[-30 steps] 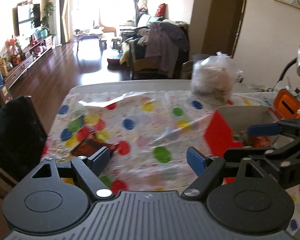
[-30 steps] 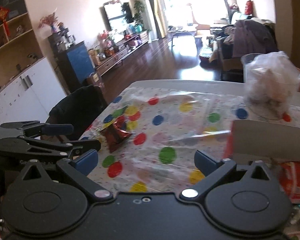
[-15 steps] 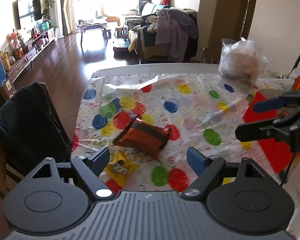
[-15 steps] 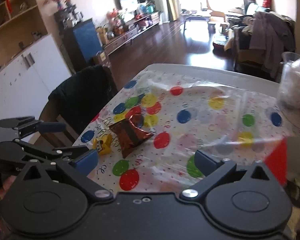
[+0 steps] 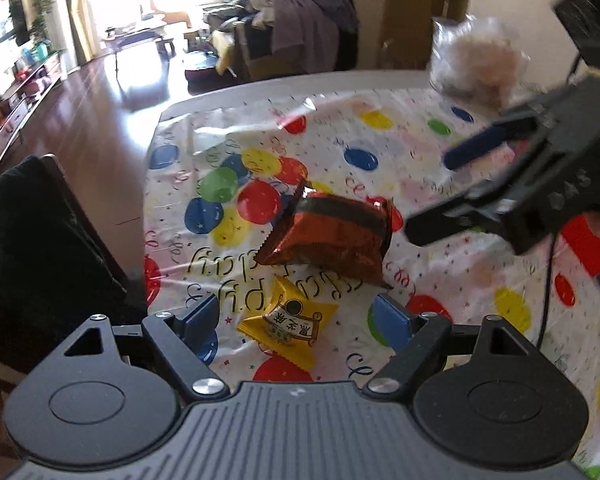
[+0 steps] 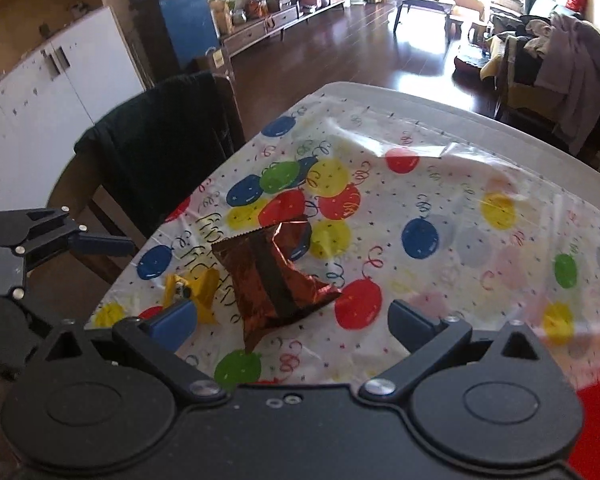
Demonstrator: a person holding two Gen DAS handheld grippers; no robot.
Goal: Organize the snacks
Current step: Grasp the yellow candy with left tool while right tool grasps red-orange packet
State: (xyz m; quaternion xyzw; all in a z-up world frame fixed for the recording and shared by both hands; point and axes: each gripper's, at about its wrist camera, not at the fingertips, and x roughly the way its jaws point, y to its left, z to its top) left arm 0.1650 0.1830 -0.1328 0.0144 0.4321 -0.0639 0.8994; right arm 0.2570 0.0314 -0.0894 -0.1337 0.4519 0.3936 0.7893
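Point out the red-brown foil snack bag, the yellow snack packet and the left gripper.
red-brown foil snack bag (image 5: 332,236), left wrist view, bag's middle
yellow snack packet (image 5: 290,324), left wrist view, printed label
left gripper (image 5: 300,322), left wrist view, between fingertips

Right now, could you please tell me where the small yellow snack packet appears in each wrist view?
Left wrist view: the yellow snack packet lies low in the middle, between the left claw's open fingers.
Right wrist view: the packet is lower left, partly behind the right claw's left fingertip.
Shared landmark: the orange foil bag, just beyond the packet on the balloon tablecloth.
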